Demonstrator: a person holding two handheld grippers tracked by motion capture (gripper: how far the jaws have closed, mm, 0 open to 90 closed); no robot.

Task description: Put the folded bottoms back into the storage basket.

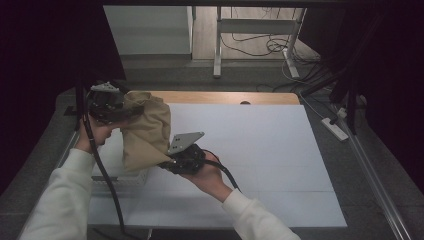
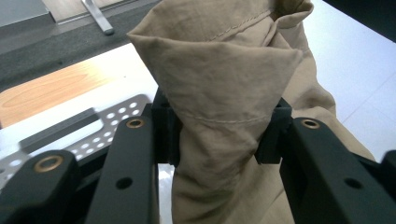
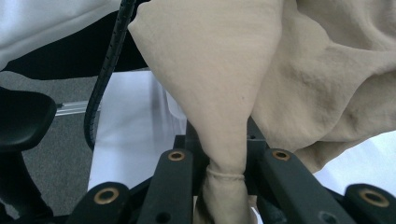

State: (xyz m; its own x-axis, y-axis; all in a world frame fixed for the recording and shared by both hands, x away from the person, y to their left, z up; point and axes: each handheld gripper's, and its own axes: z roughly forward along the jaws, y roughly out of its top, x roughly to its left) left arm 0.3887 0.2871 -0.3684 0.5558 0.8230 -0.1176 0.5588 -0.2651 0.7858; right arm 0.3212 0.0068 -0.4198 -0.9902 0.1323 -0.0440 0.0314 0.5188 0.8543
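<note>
- Tan cloth (image 1: 146,132) hangs between the two grippers, raised above the left part of the white table (image 1: 260,150), just over a perforated white basket (image 1: 122,176).
- Left gripper (image 1: 122,111) sits at the cloth's upper left edge; in the left gripper view (image 2: 219,135) its jaws are pressed in narrow on a thick gathered fold of fabric.
- Right gripper (image 1: 167,162) pinches the cloth's lower corner; in the right gripper view (image 3: 225,172) its jaws are nearly together, squeezing a hemmed tip of cloth that fans out wide above them.
- Black cable (image 1: 107,185) trails from the left gripper down past the white sleeve (image 1: 60,200).
</note>
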